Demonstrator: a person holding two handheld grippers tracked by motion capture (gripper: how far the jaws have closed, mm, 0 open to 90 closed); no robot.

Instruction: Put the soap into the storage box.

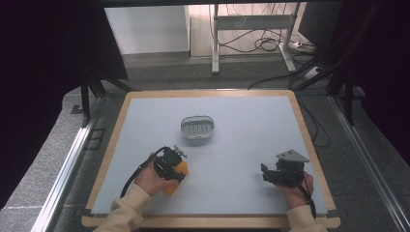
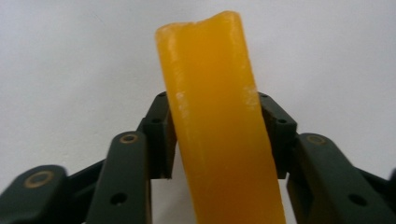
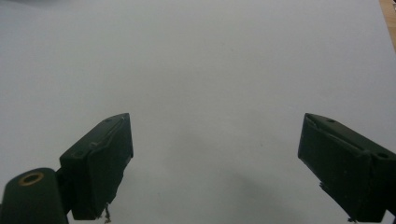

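Note:
An orange bar of soap [image 2: 217, 121] stands between the jaws of my left gripper [image 2: 219, 121], which is shut on it. In the high view the same orange soap [image 1: 176, 175] sits under my left gripper [image 1: 170, 163] at the front left of the mat. A grey oval soap dish [image 1: 197, 127] with a slotted floor rests near the middle of the mat, apart from both grippers. My right gripper [image 1: 267, 174] lies low at the front right, and its jaws [image 3: 215, 168] stand wide open over bare mat with nothing between them.
The pale grey mat [image 1: 241, 125] covers a wooden-edged table [image 1: 309, 140]. Beyond the far edge are a metal desk frame [image 1: 251, 29] and loose cables [image 1: 268, 46] on the floor. Dark curtains flank both sides.

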